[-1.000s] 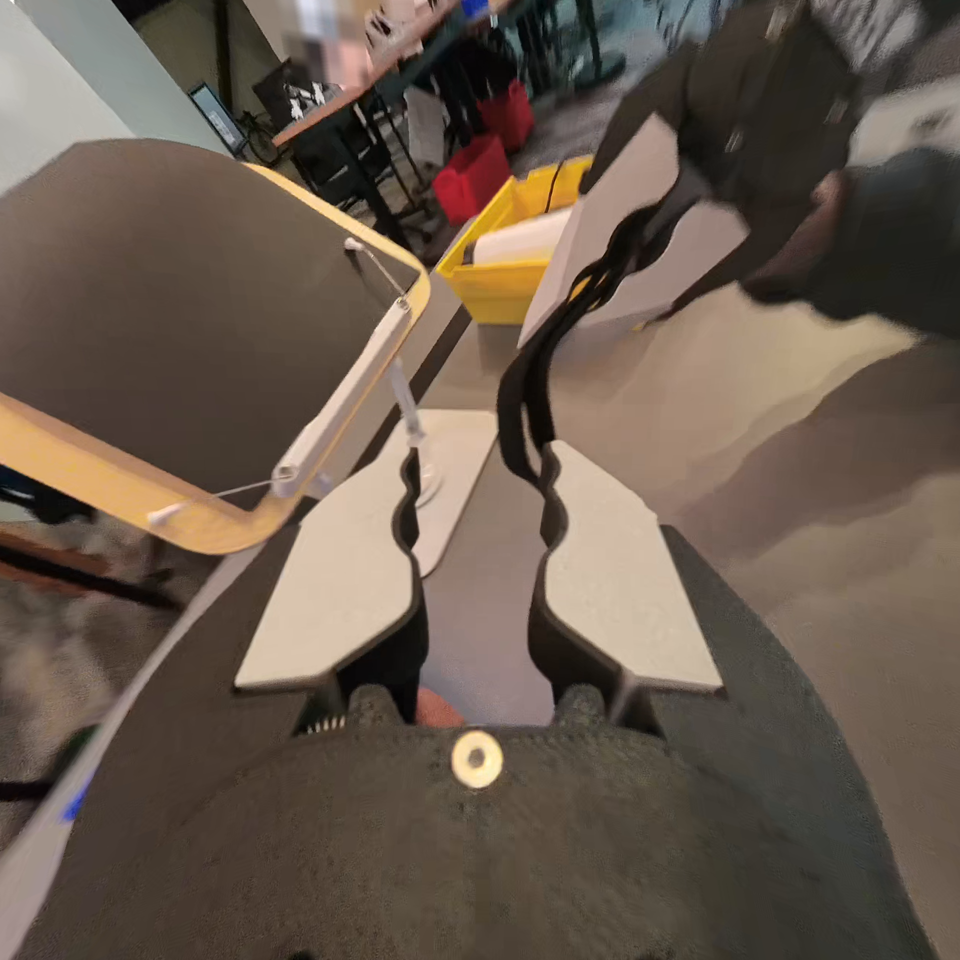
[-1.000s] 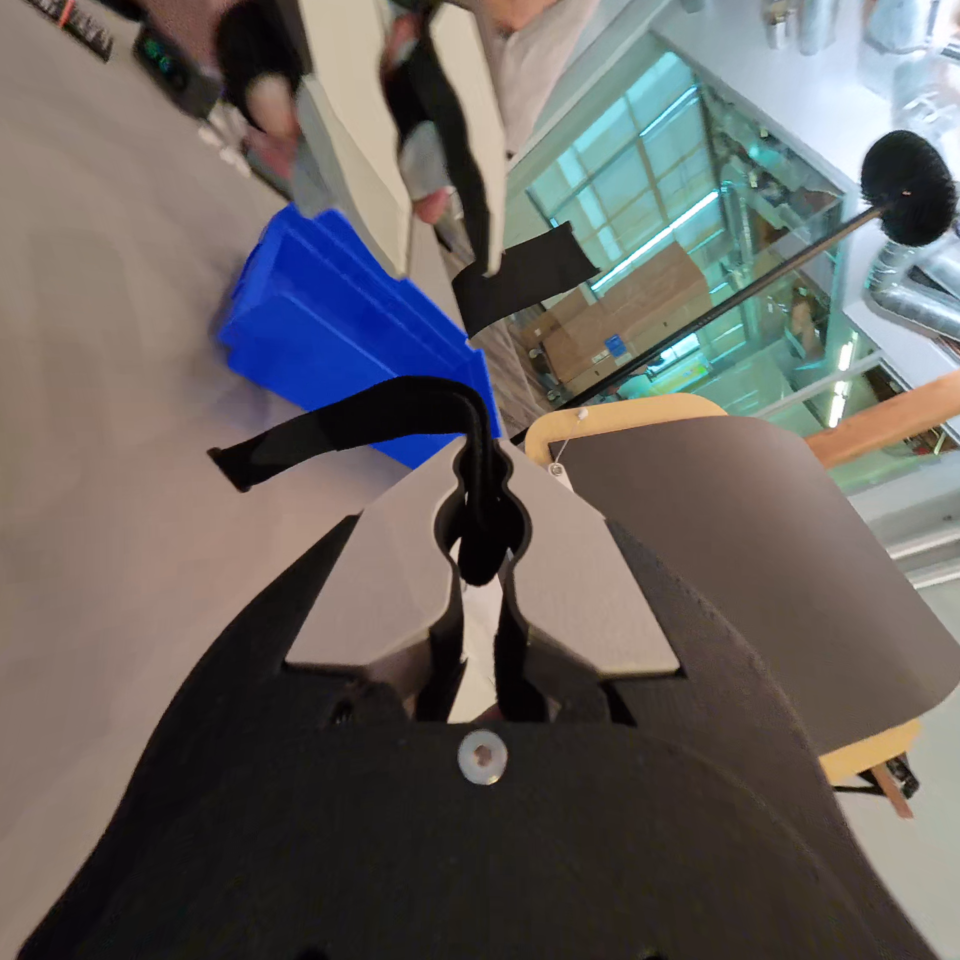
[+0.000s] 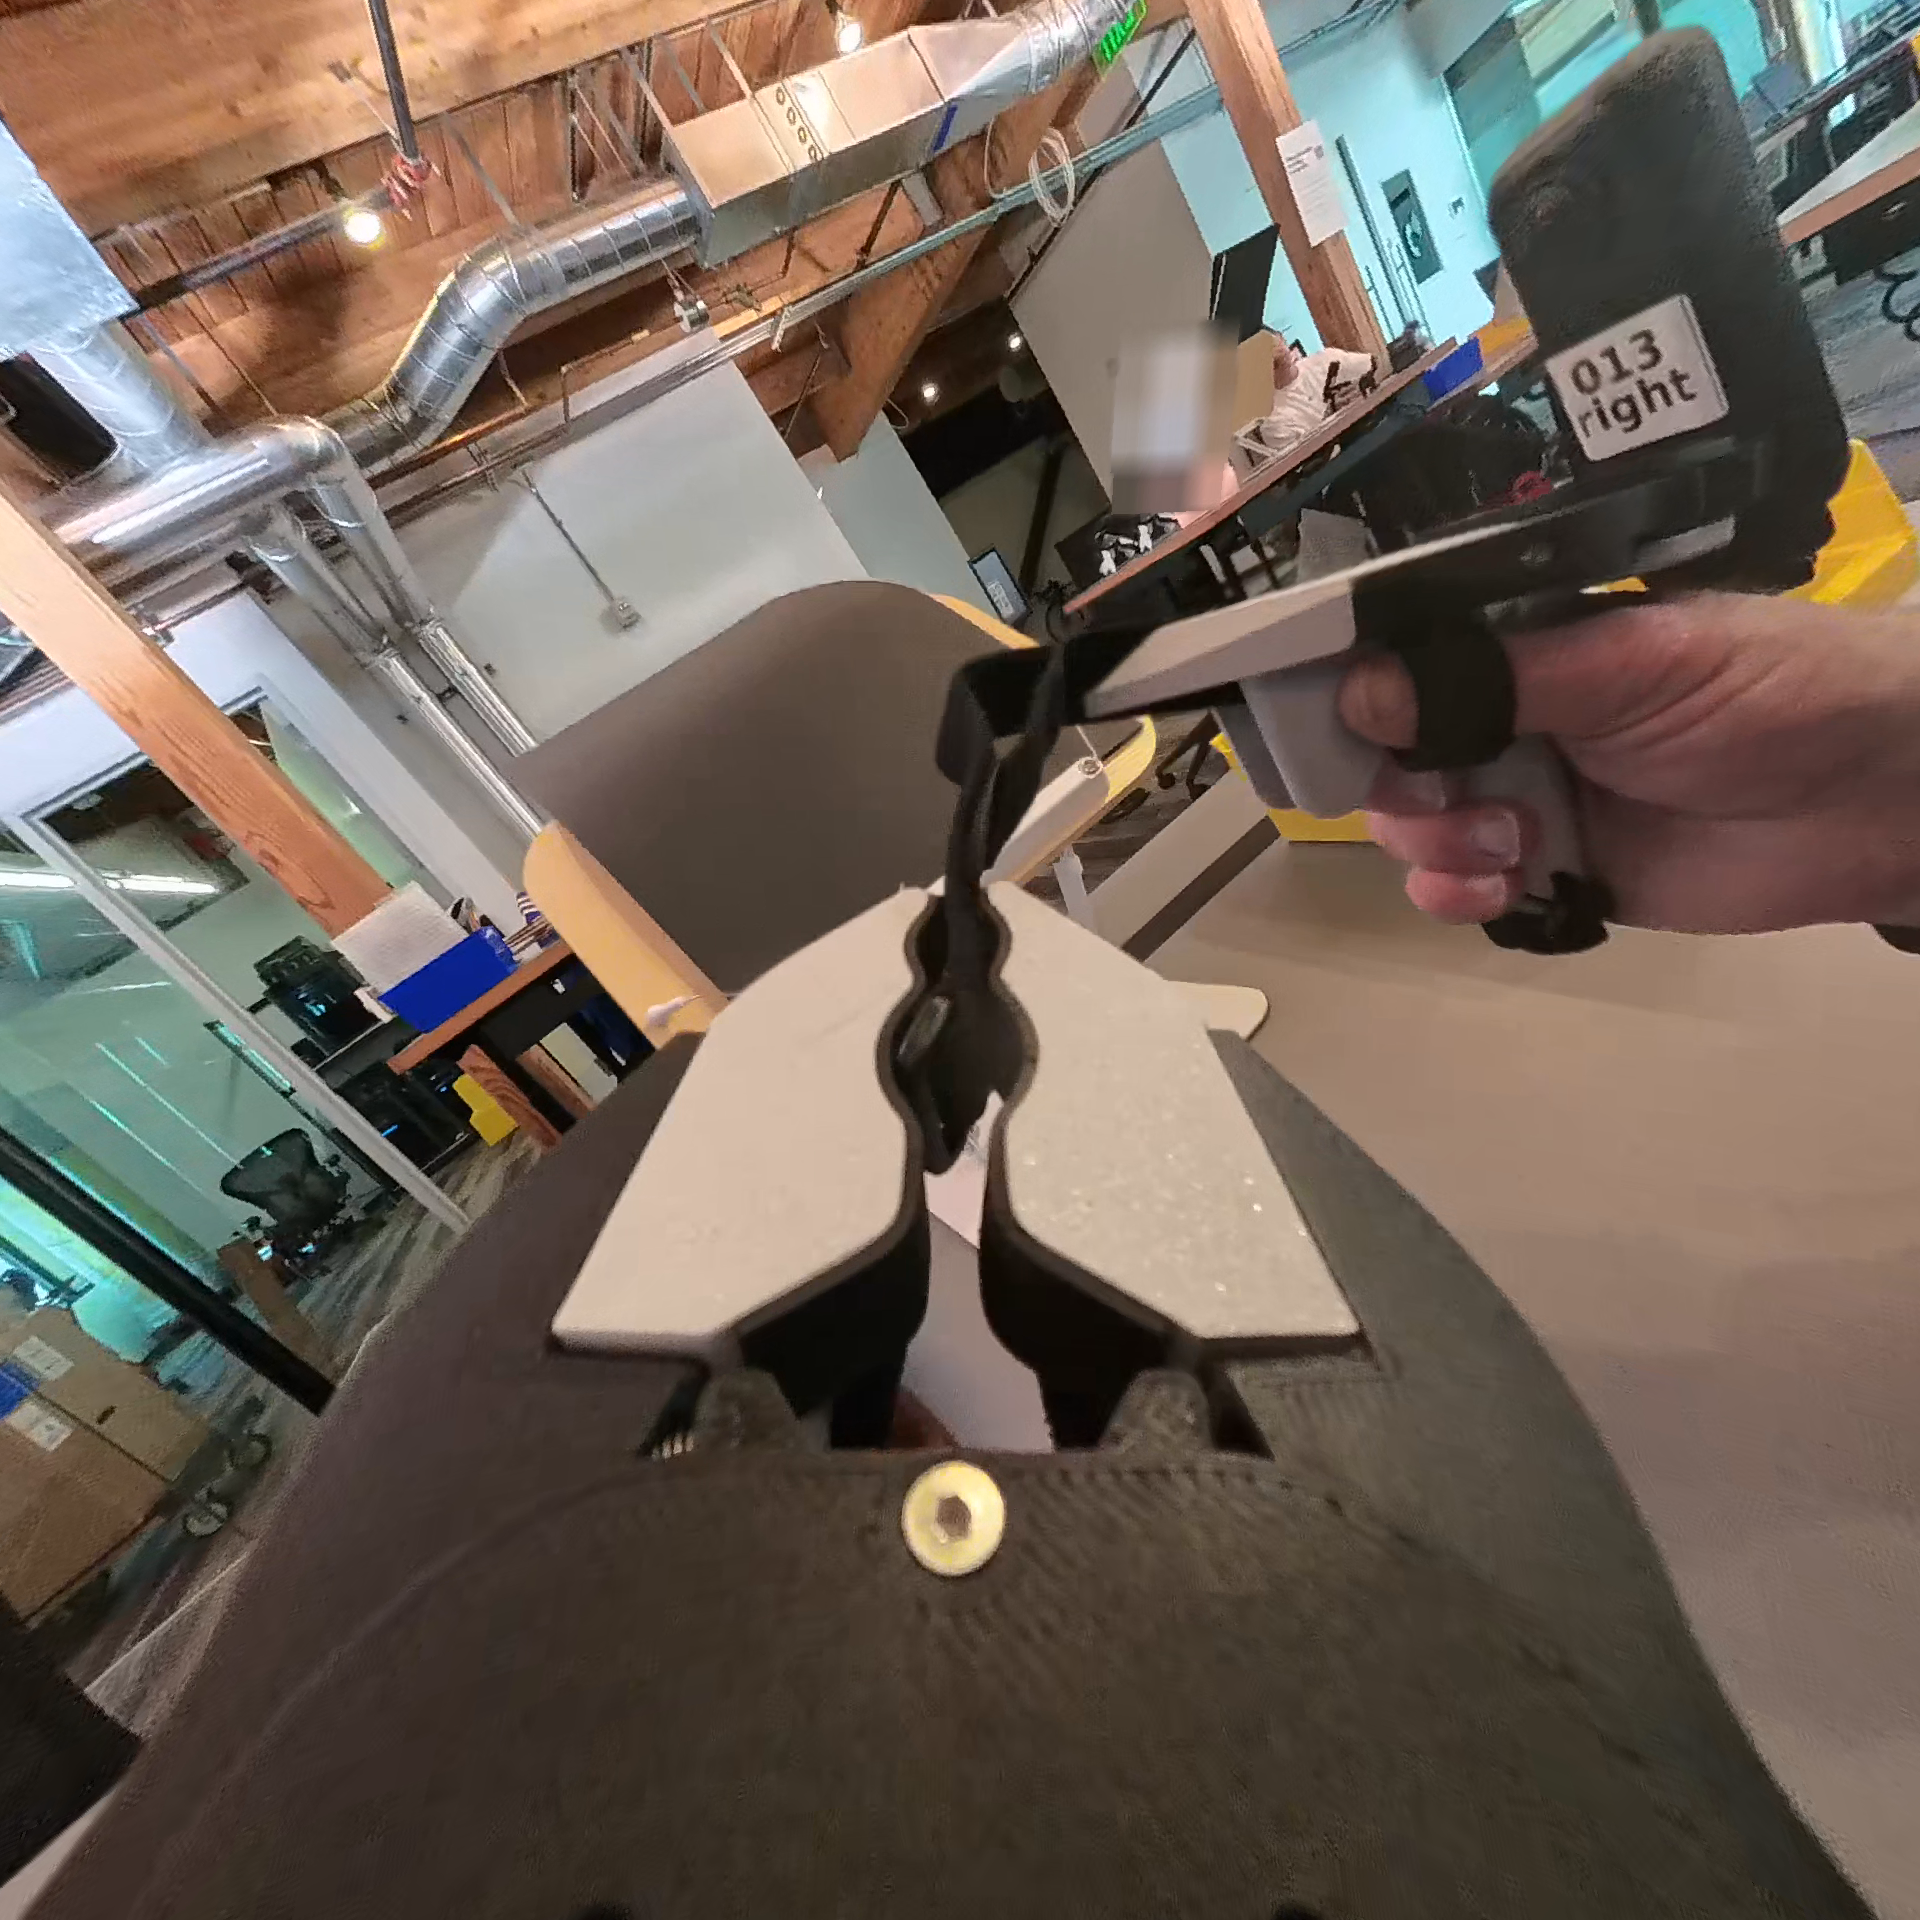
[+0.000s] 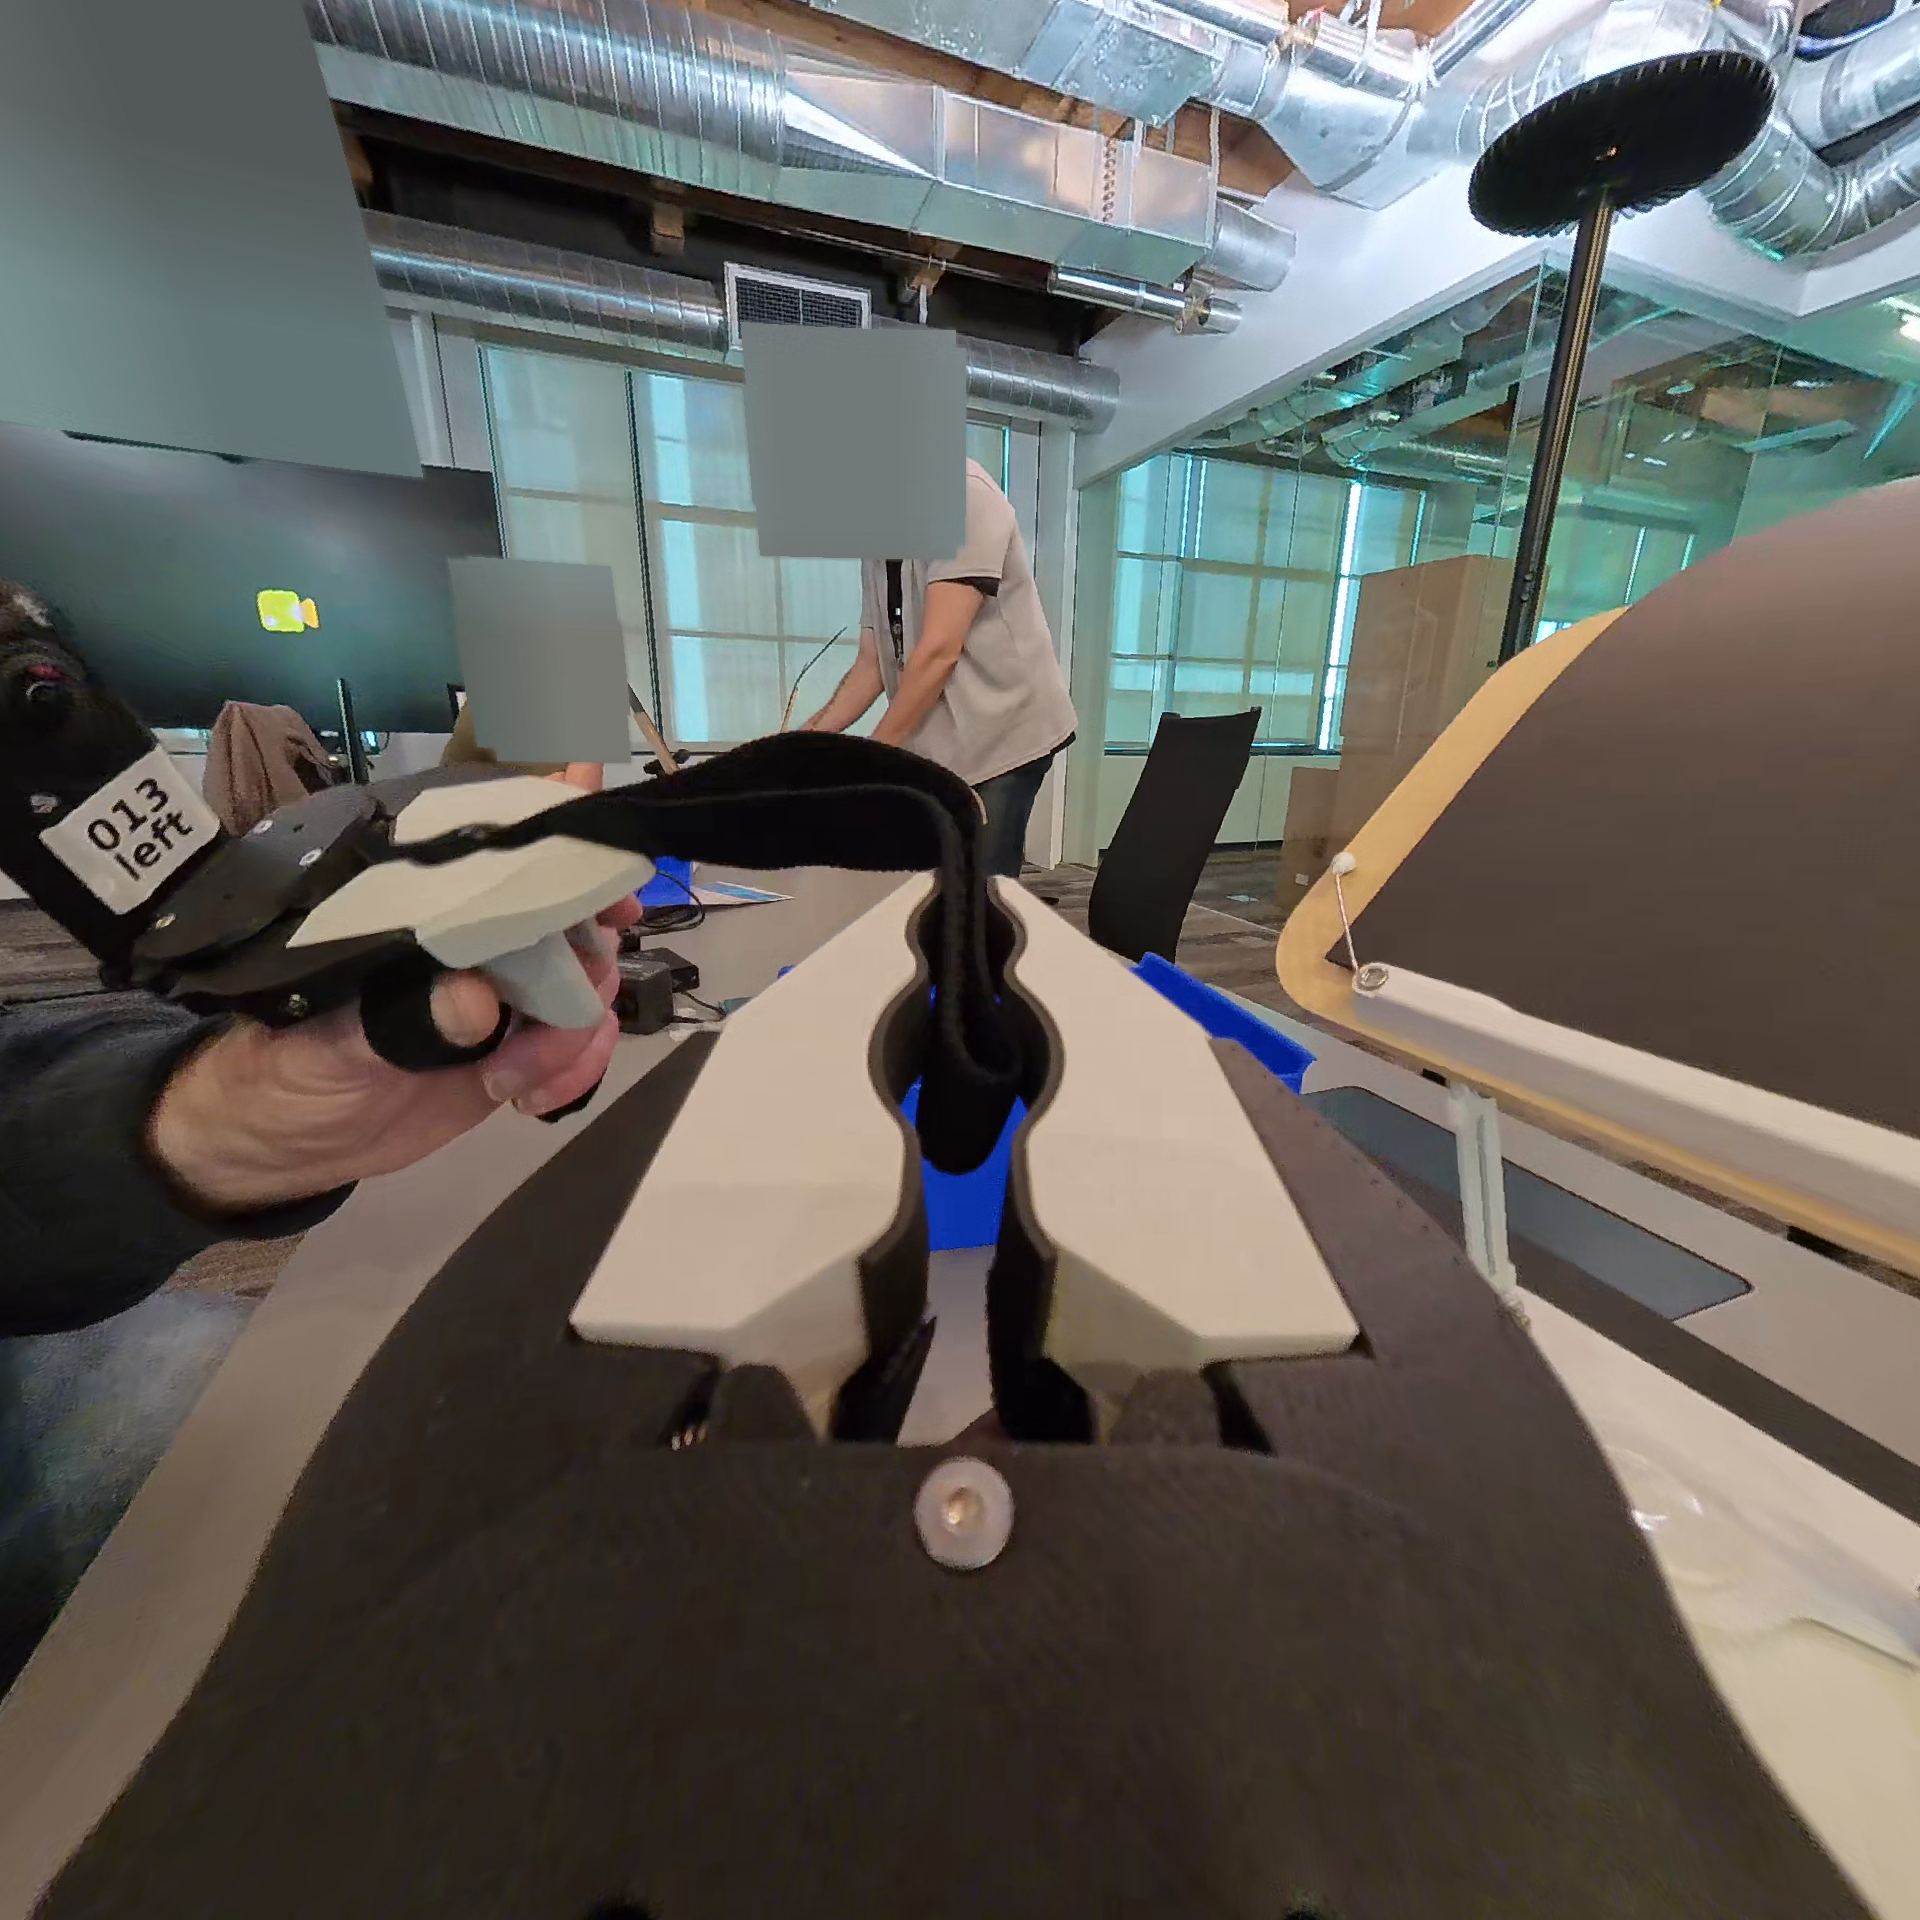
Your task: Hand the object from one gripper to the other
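A black strap point(image 3: 971, 831) hangs stretched between both grippers, above a grey table point(image 3: 1558, 1143). My left gripper point(image 3: 956, 914) is shut on one end of it, which fills the notch between its white fingers. My right gripper point(image 3: 1049, 665) enters from the upper right, held by a hand point(image 3: 1714, 748), and pinches the strap's other end. In the right wrist view the strap point(image 4: 810, 800) arcs from my right gripper point(image 4: 961, 894), shut on it, over to my left gripper point(image 4: 613, 842) at the left, held by a hand point(image 4: 312, 1101).
A dark chair back with a yellow wooden rim point(image 3: 727, 748) stands just behind the grippers and shows at the right in the right wrist view point(image 4: 1662, 790). A blue bin point(image 4: 1226, 1023) sits on the table. A person point(image 4: 977, 665) stands farther back. One gripper's finger ends stand about 9 cm off the other's.
My left gripper was open around the strap and has now shut on it. Both grippers have swung upward and levelled. The right gripper stays shut on the strap.
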`<state>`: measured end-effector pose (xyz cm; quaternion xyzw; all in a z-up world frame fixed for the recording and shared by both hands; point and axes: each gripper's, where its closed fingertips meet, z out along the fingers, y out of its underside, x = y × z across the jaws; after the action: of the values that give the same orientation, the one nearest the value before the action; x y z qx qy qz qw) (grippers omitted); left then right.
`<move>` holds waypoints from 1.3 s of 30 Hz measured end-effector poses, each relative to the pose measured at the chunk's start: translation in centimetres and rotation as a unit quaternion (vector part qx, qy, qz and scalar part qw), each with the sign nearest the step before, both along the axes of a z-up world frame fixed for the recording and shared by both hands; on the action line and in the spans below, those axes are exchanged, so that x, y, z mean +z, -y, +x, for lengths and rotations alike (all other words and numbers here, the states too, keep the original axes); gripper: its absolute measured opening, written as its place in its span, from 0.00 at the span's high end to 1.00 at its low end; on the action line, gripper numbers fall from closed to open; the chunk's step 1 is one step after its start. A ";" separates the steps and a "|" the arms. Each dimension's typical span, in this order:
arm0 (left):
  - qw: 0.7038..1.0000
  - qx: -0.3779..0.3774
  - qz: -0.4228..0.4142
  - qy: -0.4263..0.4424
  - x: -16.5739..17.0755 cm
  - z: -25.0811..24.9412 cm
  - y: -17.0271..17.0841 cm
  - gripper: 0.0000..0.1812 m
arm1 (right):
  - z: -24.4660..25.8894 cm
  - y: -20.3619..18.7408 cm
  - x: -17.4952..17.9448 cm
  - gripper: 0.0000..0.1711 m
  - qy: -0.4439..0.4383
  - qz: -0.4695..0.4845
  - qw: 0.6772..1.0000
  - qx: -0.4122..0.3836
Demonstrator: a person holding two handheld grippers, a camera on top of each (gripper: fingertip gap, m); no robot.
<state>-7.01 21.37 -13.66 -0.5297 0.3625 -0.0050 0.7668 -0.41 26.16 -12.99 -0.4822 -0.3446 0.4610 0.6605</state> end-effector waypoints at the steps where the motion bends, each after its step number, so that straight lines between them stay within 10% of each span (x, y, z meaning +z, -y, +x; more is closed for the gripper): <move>1: 1.000 0.001 0.001 -0.004 0.2 -0.1 0.0 0.98 | 0.0 0.1 -0.2 1.00 -0.001 -0.004 1.000 0.002; 9: 0.998 -0.039 -0.025 -0.046 2.1 -0.5 0.2 0.98 | -0.9 1.7 -1.8 0.97 -0.016 -0.041 0.998 0.034; 19: 0.925 -0.128 -0.268 -0.235 0.3 -1.5 0.0 0.98 | 0.6 3.4 -3.2 0.61 0.155 0.116 0.978 -0.074; 29: 0.813 -0.217 -0.514 -0.168 1.4 -0.9 -2.2 0.98 | -1.5 7.6 -6.4 0.37 0.407 0.483 0.738 -0.238; 39: 0.745 -0.233 -0.599 -0.176 1.9 1.0 -3.0 0.98 | 0.3 5.0 -7.0 0.40 0.433 0.565 0.629 -0.312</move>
<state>-6.06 24.40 -11.79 -0.7708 0.5254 -0.3066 0.1894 -0.11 21.11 -19.99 -0.2370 -0.6129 -0.3195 0.6827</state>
